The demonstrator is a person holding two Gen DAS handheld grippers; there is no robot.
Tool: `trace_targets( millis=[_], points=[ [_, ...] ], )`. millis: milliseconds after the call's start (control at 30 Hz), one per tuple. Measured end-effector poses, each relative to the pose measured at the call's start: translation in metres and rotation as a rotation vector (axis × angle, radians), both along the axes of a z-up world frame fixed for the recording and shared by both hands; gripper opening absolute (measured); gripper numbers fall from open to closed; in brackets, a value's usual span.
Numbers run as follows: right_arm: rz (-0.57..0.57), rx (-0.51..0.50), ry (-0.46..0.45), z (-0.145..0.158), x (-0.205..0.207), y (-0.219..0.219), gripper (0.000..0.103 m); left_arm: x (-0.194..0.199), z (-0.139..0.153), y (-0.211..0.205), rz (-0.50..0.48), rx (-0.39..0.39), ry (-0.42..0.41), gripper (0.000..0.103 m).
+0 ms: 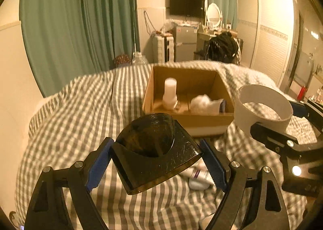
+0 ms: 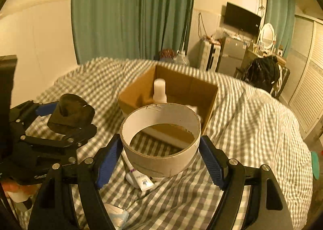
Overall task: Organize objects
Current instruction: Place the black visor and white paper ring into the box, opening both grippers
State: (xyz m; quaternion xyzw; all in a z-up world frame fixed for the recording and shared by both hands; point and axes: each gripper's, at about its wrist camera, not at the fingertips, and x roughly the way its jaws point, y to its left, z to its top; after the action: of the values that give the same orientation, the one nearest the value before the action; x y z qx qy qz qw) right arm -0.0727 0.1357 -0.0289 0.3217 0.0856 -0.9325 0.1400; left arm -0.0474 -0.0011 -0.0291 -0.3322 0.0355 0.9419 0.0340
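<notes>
Gripping a dark holder (image 1: 155, 153) in our left gripper (image 1: 156, 167) and a white ring (image 2: 161, 139) in our right gripper (image 2: 160, 159), we find the box (image 2: 203, 88) straight ahead, nearer the right.

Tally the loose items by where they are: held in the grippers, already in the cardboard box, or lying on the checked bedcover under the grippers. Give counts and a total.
Held in grippers: 2 (dark plastic piece in the left gripper, white cardboard ring in the right gripper)
In the cardboard box: 2 (white bottle, white crumpled wad)
On the bedcover: 1 (white tube)
Total: 5
</notes>
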Motion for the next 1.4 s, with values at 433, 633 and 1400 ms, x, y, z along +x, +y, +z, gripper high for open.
trace_targets(
  millis=[433,633,1400],
  points=[
    [-0.009,-0.013,0.099,0.056,-0.028,-0.001,0.077,-0.052,0.049,0.014,-0.012,-0.012,0.104,0.088],
    [-0.028,-0.021,0.08,0.054,-0.075,0.0,0.077,-0.101,0.037,0.017,-0.03,-0.019,0.085,0.088],
    [-0.078,-0.104,-0.133,-0.043,-0.218,0.035,0.078,-0.195,-0.057,0.046,-0.193,-0.042,-0.061,0.088]
  ],
)
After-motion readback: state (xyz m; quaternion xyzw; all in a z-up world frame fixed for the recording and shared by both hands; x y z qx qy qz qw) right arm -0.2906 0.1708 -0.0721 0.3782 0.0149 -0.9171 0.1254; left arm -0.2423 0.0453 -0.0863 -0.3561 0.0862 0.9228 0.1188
